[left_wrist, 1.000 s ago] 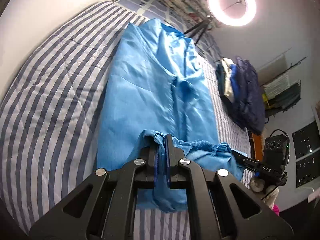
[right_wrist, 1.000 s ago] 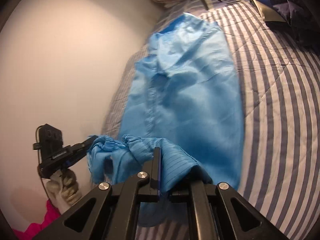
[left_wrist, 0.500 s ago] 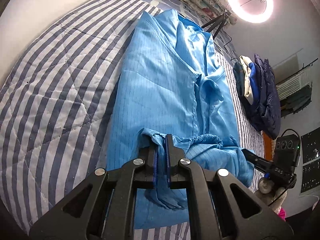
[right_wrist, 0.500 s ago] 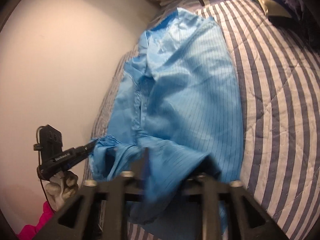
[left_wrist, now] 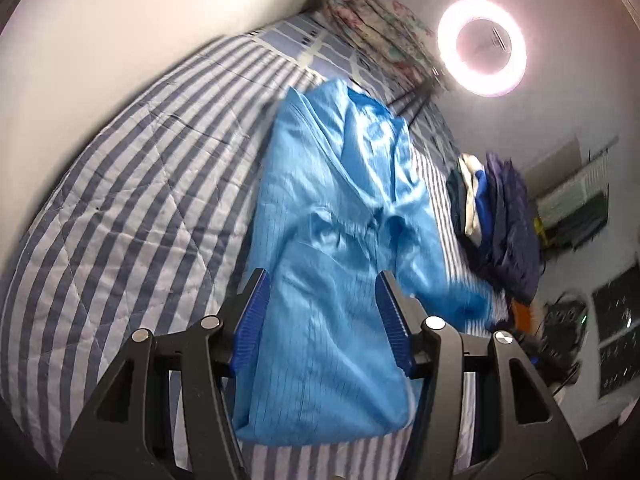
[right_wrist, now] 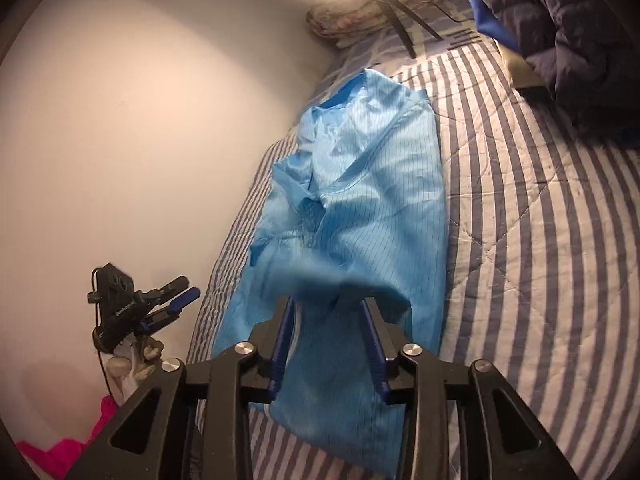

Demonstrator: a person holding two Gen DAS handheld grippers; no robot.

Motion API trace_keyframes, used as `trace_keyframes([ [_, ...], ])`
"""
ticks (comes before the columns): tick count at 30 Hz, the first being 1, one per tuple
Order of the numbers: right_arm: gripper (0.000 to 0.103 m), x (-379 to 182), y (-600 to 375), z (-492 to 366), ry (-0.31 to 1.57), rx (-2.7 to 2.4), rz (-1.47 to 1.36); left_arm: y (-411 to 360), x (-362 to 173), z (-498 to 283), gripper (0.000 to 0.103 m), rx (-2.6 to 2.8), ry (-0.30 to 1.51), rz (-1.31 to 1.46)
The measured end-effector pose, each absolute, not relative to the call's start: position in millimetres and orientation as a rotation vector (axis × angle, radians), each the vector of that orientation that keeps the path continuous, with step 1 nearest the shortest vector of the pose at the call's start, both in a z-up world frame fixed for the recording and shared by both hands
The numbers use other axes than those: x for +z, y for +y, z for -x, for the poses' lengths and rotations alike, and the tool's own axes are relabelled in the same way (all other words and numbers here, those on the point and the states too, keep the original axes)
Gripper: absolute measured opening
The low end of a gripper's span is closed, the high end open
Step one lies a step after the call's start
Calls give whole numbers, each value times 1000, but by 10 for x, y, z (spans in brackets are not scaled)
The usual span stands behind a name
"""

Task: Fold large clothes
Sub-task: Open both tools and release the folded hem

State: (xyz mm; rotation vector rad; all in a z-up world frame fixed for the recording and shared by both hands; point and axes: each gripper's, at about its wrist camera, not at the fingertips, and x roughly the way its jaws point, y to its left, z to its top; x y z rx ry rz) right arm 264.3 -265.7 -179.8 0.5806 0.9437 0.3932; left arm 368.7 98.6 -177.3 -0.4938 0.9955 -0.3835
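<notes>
A large light-blue garment (left_wrist: pixel 340 240) lies lengthwise on the striped bed, its near end folded up over the middle; it also shows in the right wrist view (right_wrist: pixel 372 216). My left gripper (left_wrist: pixel 324 292) is open above the garment's near folded end, with nothing between its blue pads. My right gripper (right_wrist: pixel 328 312) is open too, hovering over the near end; blurred blue cloth hangs just beyond its fingertips. The left gripper also appears in the right wrist view (right_wrist: pixel 180 300), open, off the bed's left edge.
The bed has a blue-and-white striped quilt (left_wrist: pixel 132 208). A pile of dark clothes (left_wrist: pixel 500 216) lies on the bed's right side. A ring light (left_wrist: pixel 482 46) and a floral pillow (left_wrist: pixel 372 28) stand at the far end. A wall runs along the left.
Both grippers were shut on the garment's hem and carried it forward over the body. Now both have opened and let the cloth drop onto the garment.
</notes>
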Motion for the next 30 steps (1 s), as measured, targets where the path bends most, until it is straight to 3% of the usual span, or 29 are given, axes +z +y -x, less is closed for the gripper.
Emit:
trace_keyframes([
  [7,33,-2049,-2310,-2845,1056,331,-349,597,-2098,-3663,55,-407,1093,354],
  [16,28,-2415,-2212,-3077,1128,233,-263,642,-2528,-3729,55,-270,1137,217],
  [20,31,-2299,-2216,-3065,1112,243,-295,548,-2481,-3685,55,-264,1132,154],
  [30,39,-1605,-2463,-3016,846,213,-342,719,-1832,-4082,55,-325,996,181],
])
